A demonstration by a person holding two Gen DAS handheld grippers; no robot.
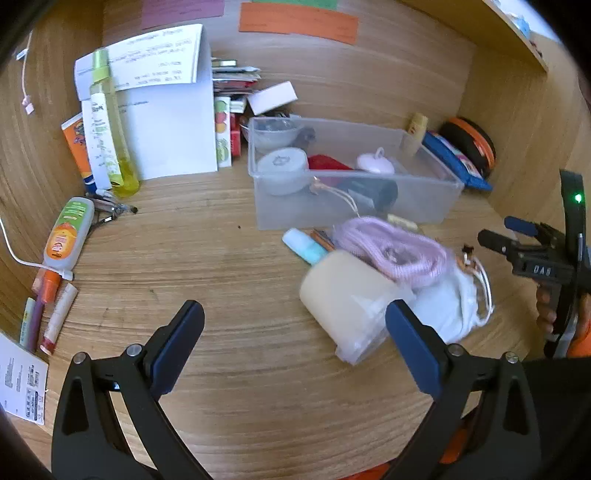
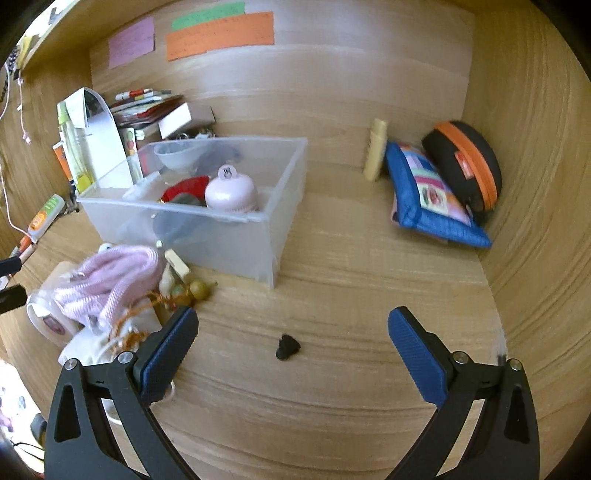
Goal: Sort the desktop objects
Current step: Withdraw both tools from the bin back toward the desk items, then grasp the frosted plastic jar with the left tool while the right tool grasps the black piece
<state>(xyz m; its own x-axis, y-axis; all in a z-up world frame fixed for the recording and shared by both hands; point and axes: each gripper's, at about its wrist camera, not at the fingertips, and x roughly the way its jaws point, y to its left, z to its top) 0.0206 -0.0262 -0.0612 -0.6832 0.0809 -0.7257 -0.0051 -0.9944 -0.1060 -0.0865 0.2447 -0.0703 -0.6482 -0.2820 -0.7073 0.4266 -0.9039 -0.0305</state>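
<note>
Wood-grain desk [image 2: 369, 266] fills a walled nook with coloured paper notes [image 2: 220, 34] stuck on the back panel. Near its middle stands a translucent plastic bin [image 2: 236, 240] holding a pink bell-shaped item [image 2: 231, 192]. Just in front lies a pile with a pink cord [image 1: 391, 247]. Left gripper [image 1: 295, 343] and right gripper [image 2: 293, 352] both have jaws spread wide, grasping nothing; a small black object [image 2: 287, 348] lies between the right jaws.

Matt grained wood desk [image 2: 332, 266], frosted translucent plastic bin [image 2: 236, 236], pink woven cord [image 2: 110, 280]
</note>
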